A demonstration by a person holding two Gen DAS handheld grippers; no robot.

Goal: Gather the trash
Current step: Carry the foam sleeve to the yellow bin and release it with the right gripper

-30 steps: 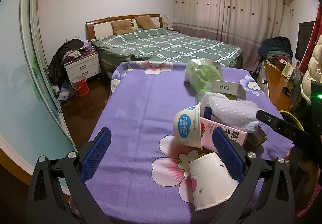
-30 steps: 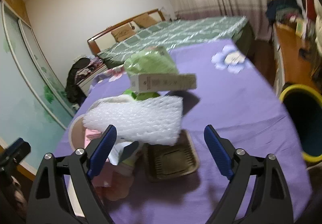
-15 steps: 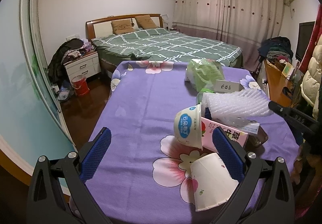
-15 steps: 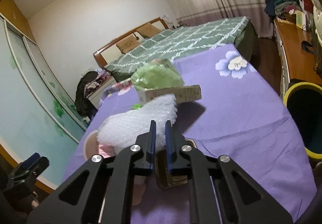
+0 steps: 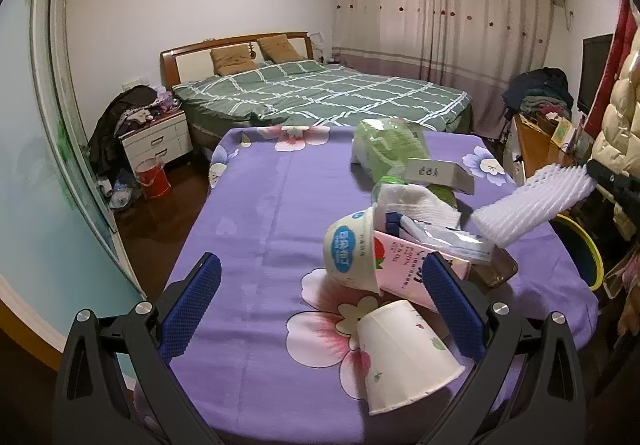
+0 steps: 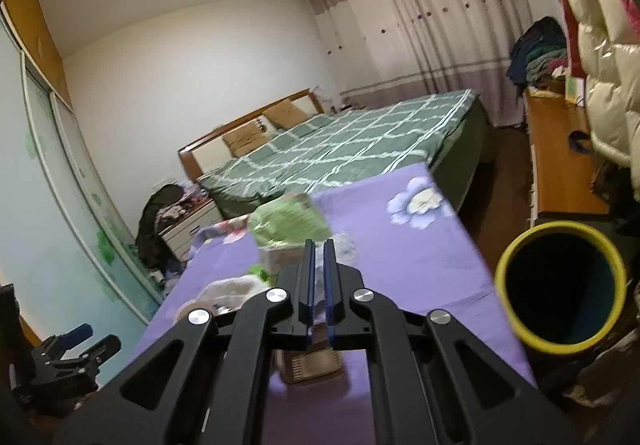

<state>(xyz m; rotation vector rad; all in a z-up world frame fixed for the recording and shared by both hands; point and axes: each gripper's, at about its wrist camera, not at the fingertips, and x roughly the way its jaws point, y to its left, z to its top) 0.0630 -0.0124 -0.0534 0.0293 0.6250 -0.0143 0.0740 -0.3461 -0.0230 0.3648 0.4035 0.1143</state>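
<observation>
A pile of trash lies on the purple flowered table [image 5: 256, 229]: a yoghurt cup [image 5: 348, 249], a pink carton [image 5: 408, 265], a tipped paper cup [image 5: 404, 353], a white cloth [image 5: 416, 201], a green bag [image 5: 388, 149] and a small box [image 5: 436, 173]. My right gripper [image 5: 593, 173] is shut on one end of a white foam net sleeve [image 5: 532, 205], which hangs in the air past the table's right edge. In the right wrist view the pads [image 6: 310, 277] stand almost together and hide the sleeve. My left gripper [image 5: 320, 265] is open, low, in front of the pile.
A yellow-rimmed dark bin [image 6: 560, 285] stands on the floor just right of the table. A brown plastic tray [image 6: 312, 365] lies under the right gripper. A bed [image 5: 320, 97], a nightstand [image 5: 156, 141] and a wooden desk [image 6: 560, 165] stand beyond.
The right gripper went from wide open to shut on the foam sleeve, then lifted it off the pile, up and to the right. The left gripper stayed put.
</observation>
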